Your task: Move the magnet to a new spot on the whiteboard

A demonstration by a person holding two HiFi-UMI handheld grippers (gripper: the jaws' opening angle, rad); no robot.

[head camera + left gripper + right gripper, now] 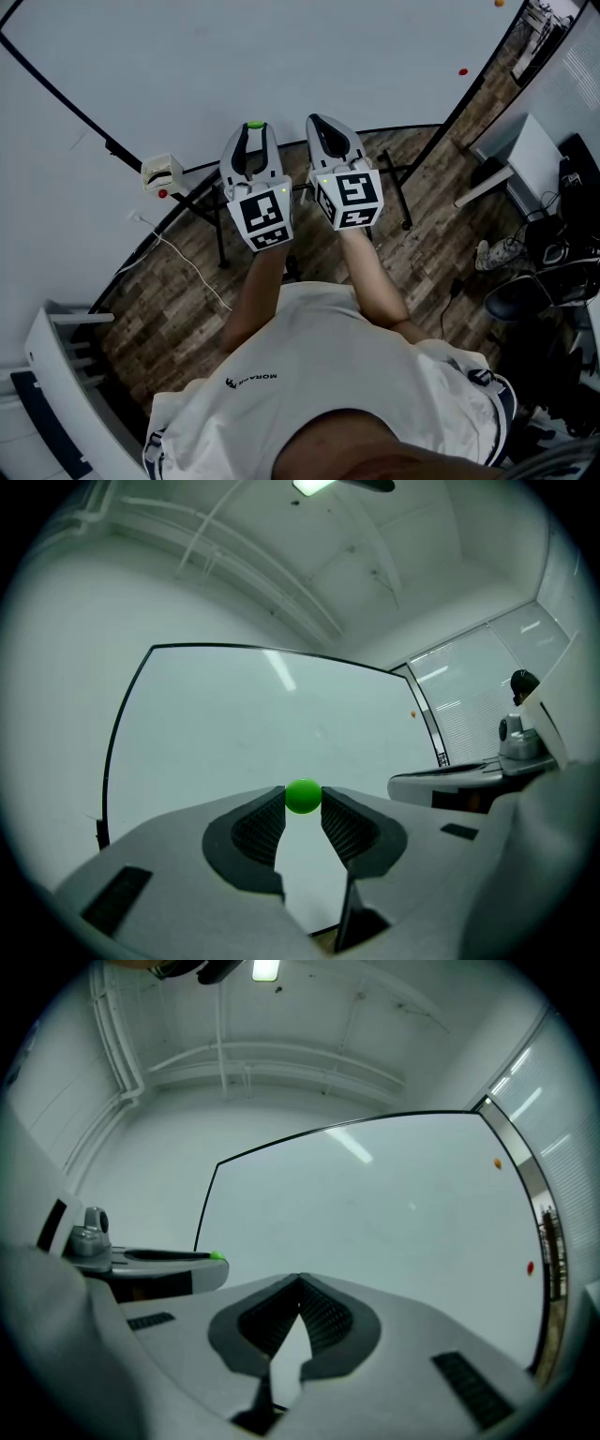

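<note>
A round green magnet [303, 796] sits pinched between the tips of my left gripper [303, 799], which is shut on it a little in front of the whiteboard [281, 733]. From the head camera the same green magnet [254, 125] shows at the tip of the left gripper [254, 131], held before the whiteboard [281, 56]. My right gripper [319, 125] hangs just beside it, to the right. In the right gripper view its jaws meet at the tips with nothing between them, so the right gripper [300, 1282] is shut and empty; the green magnet [217, 1256] shows at the left.
A red magnet [462, 70] and an orange magnet [498, 4] stick to the board's right part. The board's black stand legs [220, 239] rest on wooden floor. A white box [161, 173] hangs by the frame; a cable [187, 267] trails below. Desks and chairs stand at right.
</note>
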